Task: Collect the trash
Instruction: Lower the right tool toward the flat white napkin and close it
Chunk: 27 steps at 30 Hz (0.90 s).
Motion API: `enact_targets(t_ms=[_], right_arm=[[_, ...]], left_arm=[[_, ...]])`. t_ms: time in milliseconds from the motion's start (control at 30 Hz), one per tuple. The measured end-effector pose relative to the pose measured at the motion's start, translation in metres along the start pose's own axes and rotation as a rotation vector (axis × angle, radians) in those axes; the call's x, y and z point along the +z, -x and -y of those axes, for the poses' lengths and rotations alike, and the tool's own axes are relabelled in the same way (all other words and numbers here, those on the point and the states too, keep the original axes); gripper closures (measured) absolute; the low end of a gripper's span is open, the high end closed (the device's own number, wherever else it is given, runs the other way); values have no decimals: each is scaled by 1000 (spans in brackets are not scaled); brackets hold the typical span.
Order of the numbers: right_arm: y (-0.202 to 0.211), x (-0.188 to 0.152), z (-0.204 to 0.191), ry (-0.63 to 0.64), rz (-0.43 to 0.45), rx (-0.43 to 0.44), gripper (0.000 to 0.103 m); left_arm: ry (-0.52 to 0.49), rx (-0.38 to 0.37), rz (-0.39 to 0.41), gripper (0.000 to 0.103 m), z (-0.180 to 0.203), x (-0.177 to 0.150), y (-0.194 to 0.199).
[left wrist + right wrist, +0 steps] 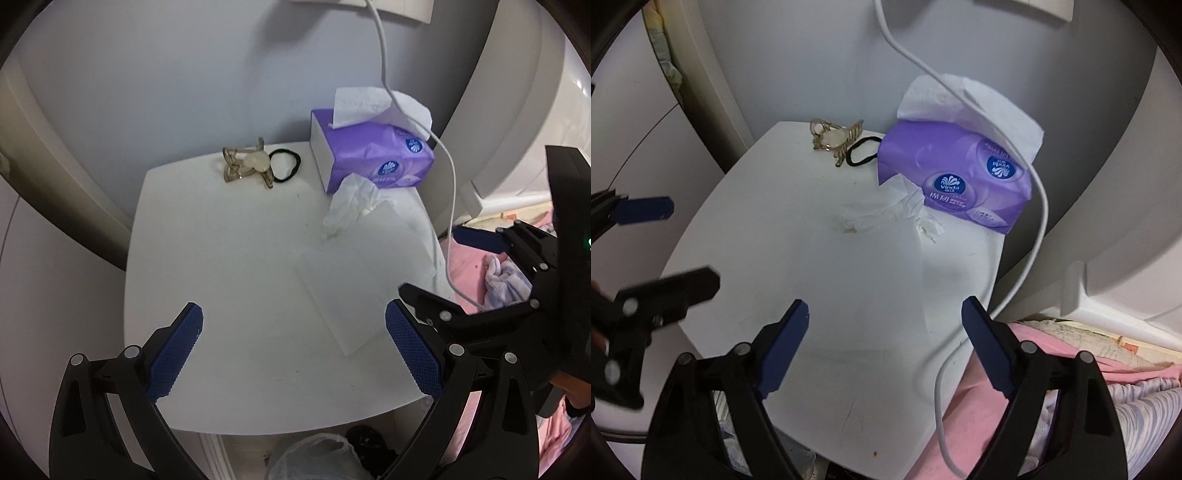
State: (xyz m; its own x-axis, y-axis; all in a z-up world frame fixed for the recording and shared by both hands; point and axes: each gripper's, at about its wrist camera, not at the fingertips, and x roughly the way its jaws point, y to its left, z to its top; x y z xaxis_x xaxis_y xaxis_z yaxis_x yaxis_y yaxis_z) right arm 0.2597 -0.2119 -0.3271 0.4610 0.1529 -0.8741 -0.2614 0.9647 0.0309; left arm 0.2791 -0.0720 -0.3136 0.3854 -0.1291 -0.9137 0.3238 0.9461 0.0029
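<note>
Both claws hang open above the white worktop, the trash not yet touched

The left claw [293, 350] and right claw [884, 343] have blue ribbed pads set wide with nothing between them; the crumpled white used tissue [351, 205] lies on the white square worktop [229, 266] just in front of the purple soft-pack tissue box [373, 155], beside a flat white tissue sheet [354, 291]; a translucent beige hair clip [247, 164] touches a black hair tie [286, 164] at the back edge
</note>
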Motion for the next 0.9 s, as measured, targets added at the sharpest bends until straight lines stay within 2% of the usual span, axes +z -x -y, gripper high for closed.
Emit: enact_targets(t_ms=[133, 233, 633, 733, 833, 900], right_arm=[[-10, 3, 4, -7, -1, 1, 22], [-16, 4, 7, -10, -7, 3, 32], [-35, 8, 5, -13, -15, 18, 32], [-38, 5, 3, -11, -24, 8, 53], [-41, 2, 2, -21, -34, 13, 57], [-44, 1, 2, -22, -37, 13, 64]], left_arm=[[5, -7, -3, 7, 0, -2, -9], [5, -7, -6, 7, 1, -1, -17], [10, 0, -22, 7, 1, -2, -26], [17, -2, -23, 7, 1, -2, -27], [15, 1, -23, 7, 2, -2, -27], [15, 3, -24, 7, 2, -2, -26]])
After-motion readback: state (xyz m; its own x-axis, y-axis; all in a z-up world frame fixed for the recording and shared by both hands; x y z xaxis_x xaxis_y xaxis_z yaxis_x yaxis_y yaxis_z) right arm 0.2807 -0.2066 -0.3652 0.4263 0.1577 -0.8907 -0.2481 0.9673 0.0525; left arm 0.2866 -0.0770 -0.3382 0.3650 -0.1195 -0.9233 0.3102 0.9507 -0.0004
